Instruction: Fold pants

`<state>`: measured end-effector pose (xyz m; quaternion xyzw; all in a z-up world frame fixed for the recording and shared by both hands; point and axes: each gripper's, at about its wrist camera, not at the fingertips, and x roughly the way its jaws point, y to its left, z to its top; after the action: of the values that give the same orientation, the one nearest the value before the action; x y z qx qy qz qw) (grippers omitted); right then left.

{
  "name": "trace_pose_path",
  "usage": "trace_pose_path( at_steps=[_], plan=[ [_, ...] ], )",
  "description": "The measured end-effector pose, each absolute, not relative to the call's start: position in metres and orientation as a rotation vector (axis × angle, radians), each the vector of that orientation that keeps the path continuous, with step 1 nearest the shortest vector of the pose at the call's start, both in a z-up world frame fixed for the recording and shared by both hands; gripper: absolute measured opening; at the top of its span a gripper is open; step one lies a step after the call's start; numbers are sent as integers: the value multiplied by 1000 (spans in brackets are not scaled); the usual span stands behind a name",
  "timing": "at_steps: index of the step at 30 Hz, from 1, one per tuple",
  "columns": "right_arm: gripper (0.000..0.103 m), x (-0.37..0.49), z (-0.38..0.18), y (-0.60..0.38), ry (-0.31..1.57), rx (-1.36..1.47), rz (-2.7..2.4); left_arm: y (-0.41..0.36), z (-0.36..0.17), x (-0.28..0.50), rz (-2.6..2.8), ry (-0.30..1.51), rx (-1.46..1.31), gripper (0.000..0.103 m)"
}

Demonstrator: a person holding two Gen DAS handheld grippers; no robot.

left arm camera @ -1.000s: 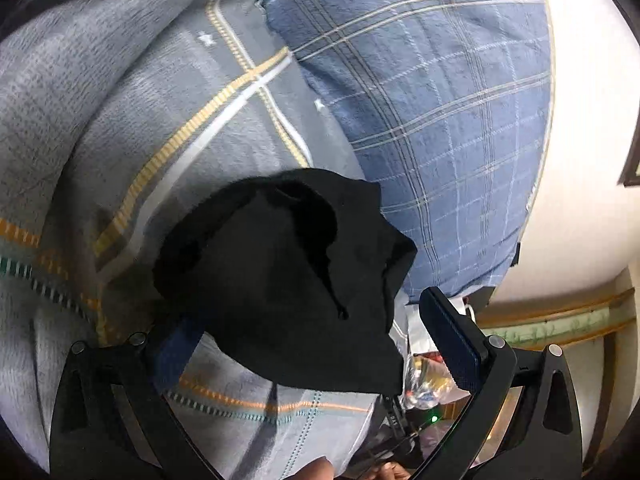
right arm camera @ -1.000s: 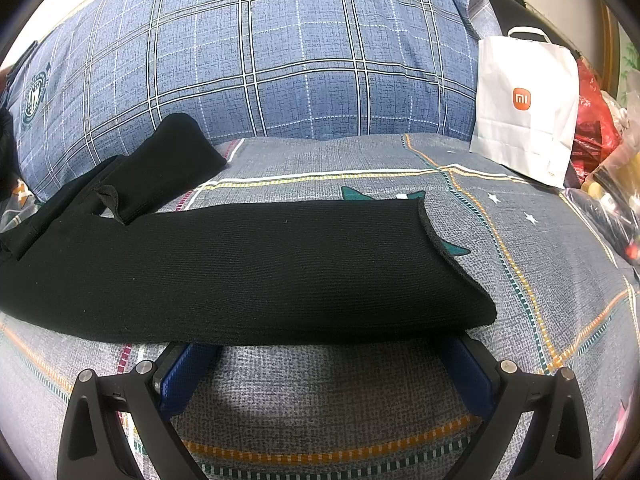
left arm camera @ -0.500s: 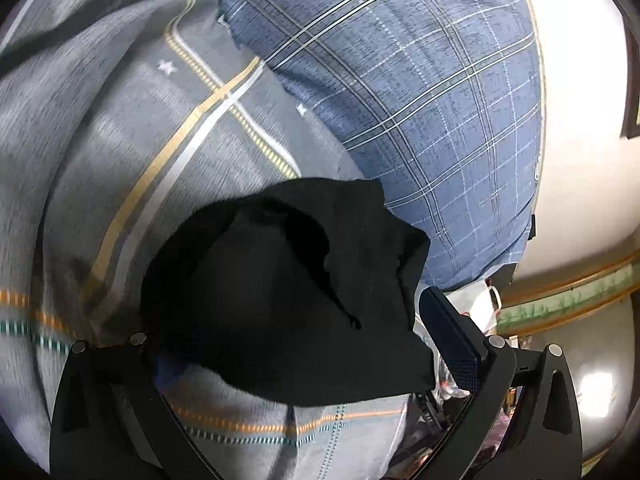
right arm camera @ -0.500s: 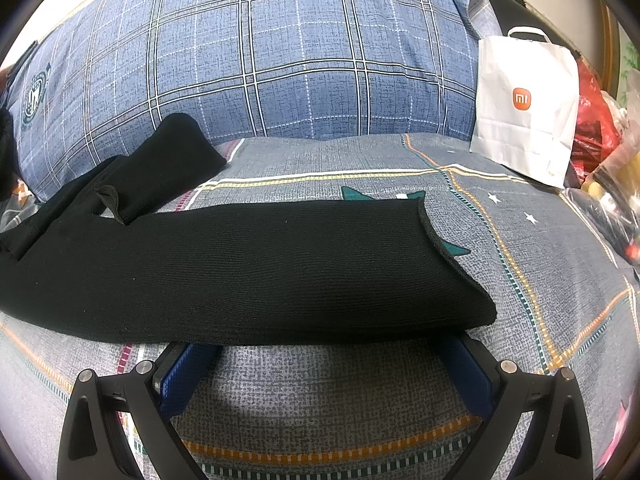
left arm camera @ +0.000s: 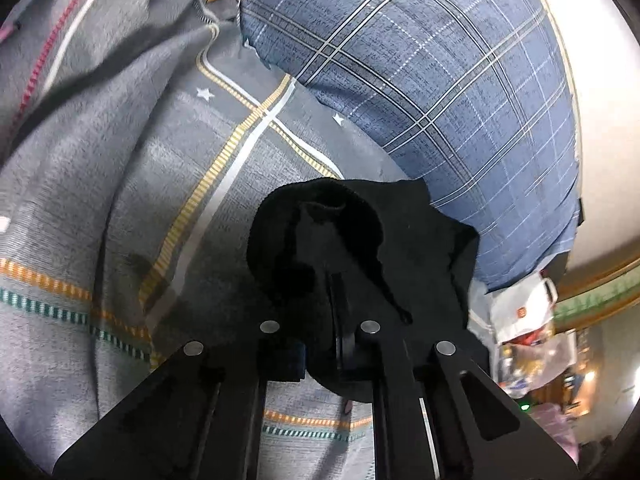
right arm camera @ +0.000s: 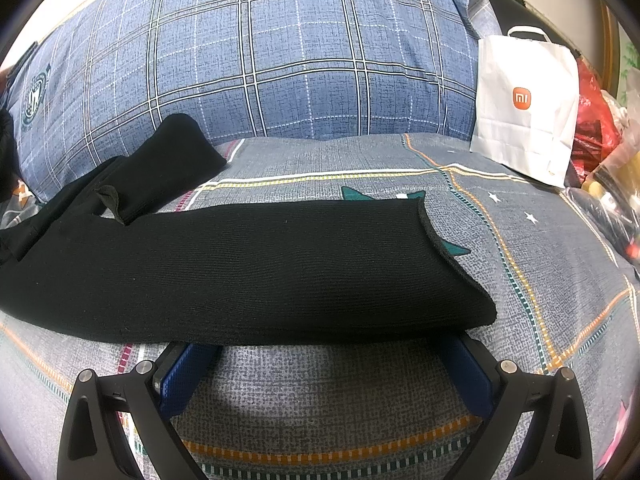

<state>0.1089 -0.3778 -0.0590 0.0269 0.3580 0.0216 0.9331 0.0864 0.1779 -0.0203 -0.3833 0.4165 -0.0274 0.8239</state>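
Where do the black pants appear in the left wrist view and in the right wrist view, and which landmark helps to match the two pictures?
Left wrist view: the black pants bunch at centre and lower centre, pinched in the left gripper.
Right wrist view: the black pants lie across the middle, from the left edge to right of centre, above the open right gripper.
Shared landmark: the blue plaid pillow, behind the pants in both.

Right gripper (right arm camera: 320,344) fingers' tips under black pants (right arm camera: 248,268)

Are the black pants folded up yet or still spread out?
Still spread out: the black pants lie long across the bed, both legs apart and unfolded.
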Motion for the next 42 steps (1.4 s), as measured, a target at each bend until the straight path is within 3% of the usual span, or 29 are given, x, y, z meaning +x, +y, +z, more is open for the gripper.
trace_pose_path(
  at_steps=[10, 11, 16, 20, 27, 28, 30, 31, 32, 35, 37, 42],
  plan=[
    [101, 106, -54, -390, 769, 98, 127, 149, -1, 86, -4, 874, -551, 6],
    [97, 101, -50, -400, 773, 149, 143, 146, 0, 87, -1, 875, -530, 6],
    [97, 72, -56, -479, 744, 753, 204, 144, -1, 89, -1, 874, -540, 6],
    [97, 65, -76, -520, 659, 1065, 204, 145, -5, 90, 24, 890, -549, 6],
    [97, 89, -70, -511, 646, 1089, 217, 142, -6, 90, 57, 880, -525, 7],
    [90, 90, -69, -510, 658, 1069, 214, 141, -6, 91, 69, 886, -519, 7],
    [67, 100, -70, -502, 704, 1052, 228, 143, -8, 91, 77, 899, -536, 7],
    [48, 102, -77, -500, 717, 1058, 238, 145, -9, 90, 79, 898, -549, 7],
    [36, 107, -82, -497, 745, 1060, 240, 146, -9, 90, 78, 899, -560, 7],
    [23, 107, -84, -497, 733, 1043, 215, 146, -7, 88, 98, 898, -538, 7],
    [4, 111, -86, -494, 752, 1017, 211, 144, -4, 85, 109, 888, -526, 5],
    [4, 89, -65, -494, 682, 953, 185, 142, 18, 55, 133, 838, -488, 5]
  ],
)
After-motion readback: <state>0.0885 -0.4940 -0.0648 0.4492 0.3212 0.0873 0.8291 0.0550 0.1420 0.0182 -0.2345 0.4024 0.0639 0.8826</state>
